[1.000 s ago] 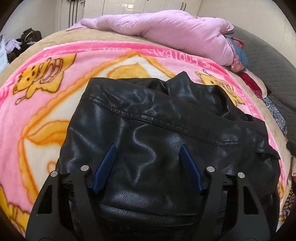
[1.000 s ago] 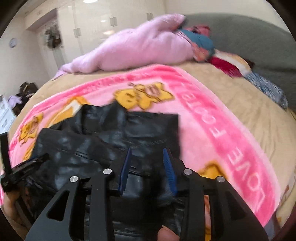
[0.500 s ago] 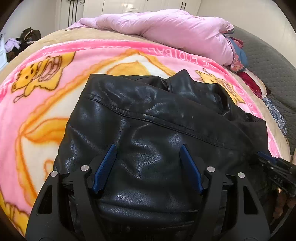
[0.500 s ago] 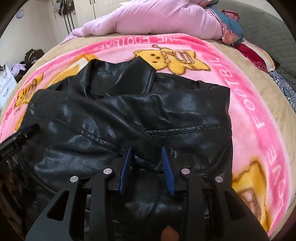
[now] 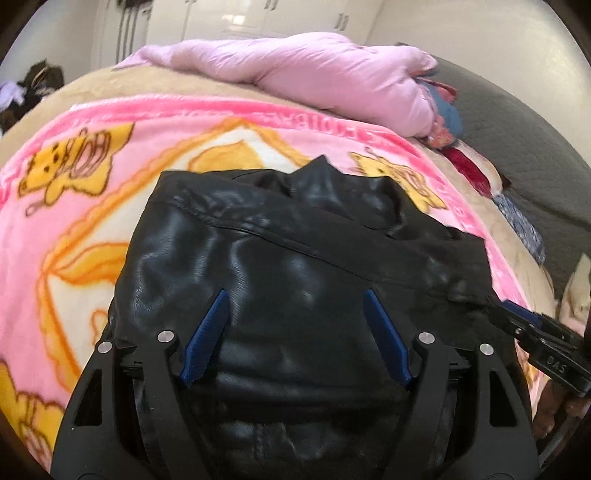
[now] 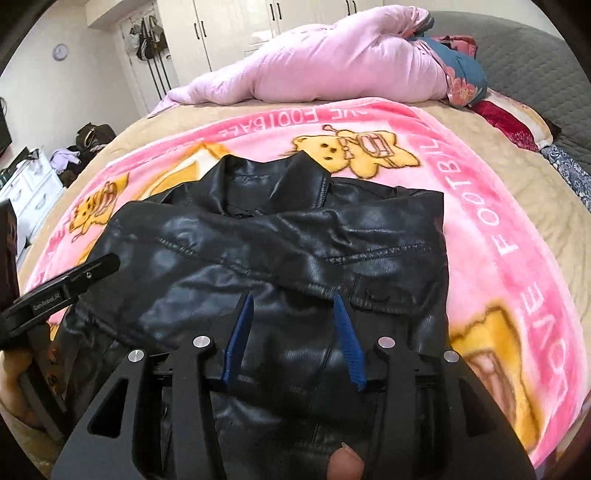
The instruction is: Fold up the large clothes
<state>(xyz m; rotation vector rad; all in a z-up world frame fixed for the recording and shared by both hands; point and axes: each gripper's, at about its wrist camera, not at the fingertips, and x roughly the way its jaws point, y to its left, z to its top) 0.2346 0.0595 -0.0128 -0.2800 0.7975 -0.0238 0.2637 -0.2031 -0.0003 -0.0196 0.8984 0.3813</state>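
Observation:
A black leather jacket (image 5: 295, 258) lies partly folded on a pink cartoon blanket (image 5: 92, 192), collar toward the far side; it also shows in the right wrist view (image 6: 280, 251). My left gripper (image 5: 295, 299) is open and empty, just above the jacket's near part. My right gripper (image 6: 293, 299) is open and empty, over the jacket's near hem by a pocket flap. Each gripper shows at the edge of the other's view: the right one (image 5: 532, 325), the left one (image 6: 62, 291).
A pink duvet (image 6: 332, 66) is heaped at the far side of the bed, with pillows (image 6: 513, 122) at right. A grey padded headboard (image 6: 535, 55) runs along the right. White wardrobes (image 6: 229, 29) and a white dresser (image 6: 26, 188) stand beyond the bed.
The right gripper swung in over the jacket, pulled back a little, and its jaws have widened. The left gripper stayed open over the jacket and drew back slightly.

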